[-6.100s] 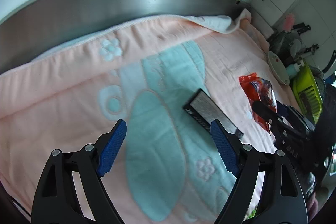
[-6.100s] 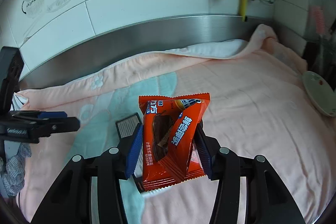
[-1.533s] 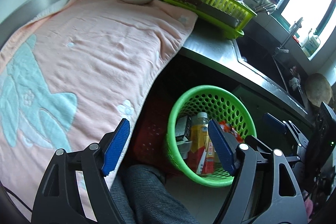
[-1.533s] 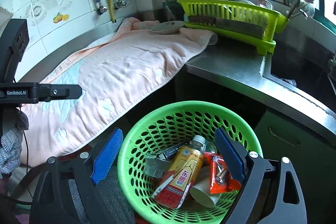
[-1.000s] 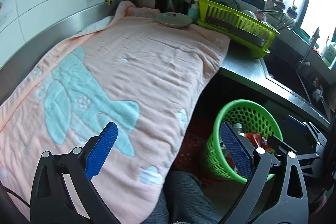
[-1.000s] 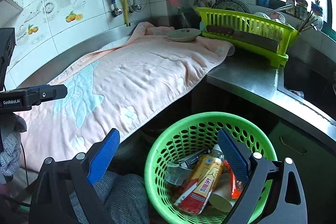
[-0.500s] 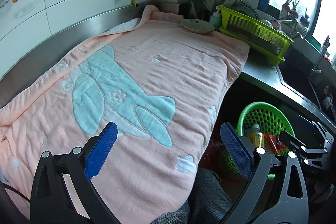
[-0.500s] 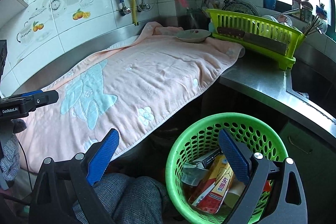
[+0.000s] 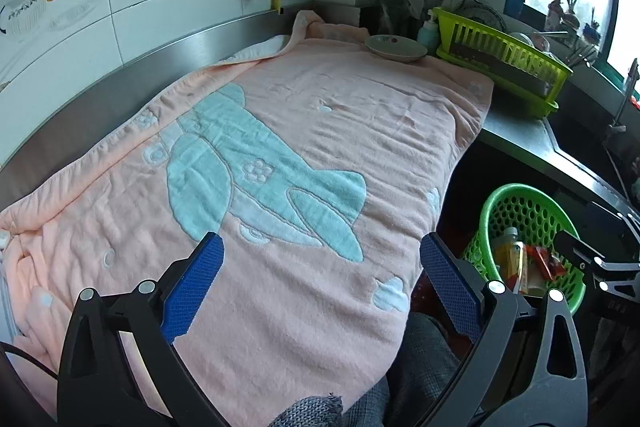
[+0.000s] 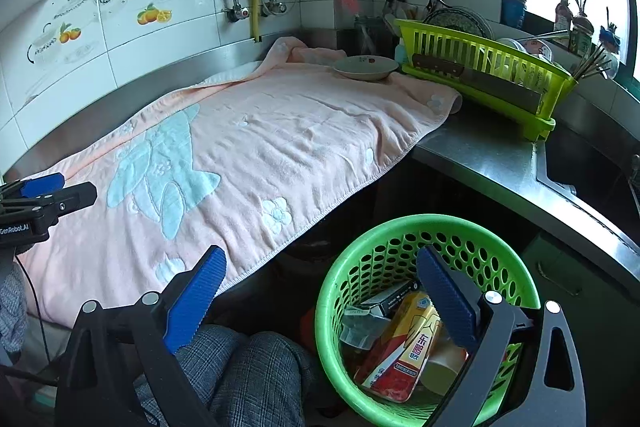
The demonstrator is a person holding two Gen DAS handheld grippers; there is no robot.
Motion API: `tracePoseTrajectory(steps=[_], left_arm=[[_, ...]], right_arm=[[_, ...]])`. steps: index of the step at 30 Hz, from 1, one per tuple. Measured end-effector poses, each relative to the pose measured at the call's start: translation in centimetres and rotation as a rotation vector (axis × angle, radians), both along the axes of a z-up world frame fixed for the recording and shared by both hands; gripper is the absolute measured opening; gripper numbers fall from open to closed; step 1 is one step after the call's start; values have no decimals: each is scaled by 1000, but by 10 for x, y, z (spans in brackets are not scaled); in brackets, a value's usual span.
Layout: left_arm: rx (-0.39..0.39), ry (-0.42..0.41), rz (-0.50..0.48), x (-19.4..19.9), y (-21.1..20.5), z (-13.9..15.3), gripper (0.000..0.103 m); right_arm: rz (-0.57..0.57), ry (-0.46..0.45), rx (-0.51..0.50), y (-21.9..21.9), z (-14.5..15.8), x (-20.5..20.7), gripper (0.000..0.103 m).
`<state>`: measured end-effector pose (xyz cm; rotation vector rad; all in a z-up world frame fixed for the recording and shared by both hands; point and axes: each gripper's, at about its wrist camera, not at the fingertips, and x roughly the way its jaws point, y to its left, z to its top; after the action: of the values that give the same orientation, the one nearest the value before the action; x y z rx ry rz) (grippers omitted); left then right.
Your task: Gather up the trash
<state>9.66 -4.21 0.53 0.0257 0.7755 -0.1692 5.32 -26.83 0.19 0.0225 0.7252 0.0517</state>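
Both tongs are spread wide and empty. The left gripper (image 9: 320, 271) hangs over the pink towel (image 9: 304, 131). Below the right gripper (image 10: 320, 287), under its right finger, the green basket (image 10: 400, 227) holds a bottle (image 10: 404, 343) and wrappers.

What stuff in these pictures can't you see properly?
- Bottom of the basket, right wrist view: covered by the bottle and other trash, and the right gripper finger crosses it.
- Same basket, left wrist view: partly behind the left gripper finger.
- Sink, right wrist view: too dark to see inside.
- Items in the rack, both views: too small to name.
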Motion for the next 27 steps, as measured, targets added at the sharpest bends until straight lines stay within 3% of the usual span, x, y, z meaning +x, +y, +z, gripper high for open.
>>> tracePoseTrajectory(steps=[27], left_arm=[[36, -7, -8, -13, -3, -9, 97]], right_arm=[[-5, 3, -11, 3, 0, -6, 93]])
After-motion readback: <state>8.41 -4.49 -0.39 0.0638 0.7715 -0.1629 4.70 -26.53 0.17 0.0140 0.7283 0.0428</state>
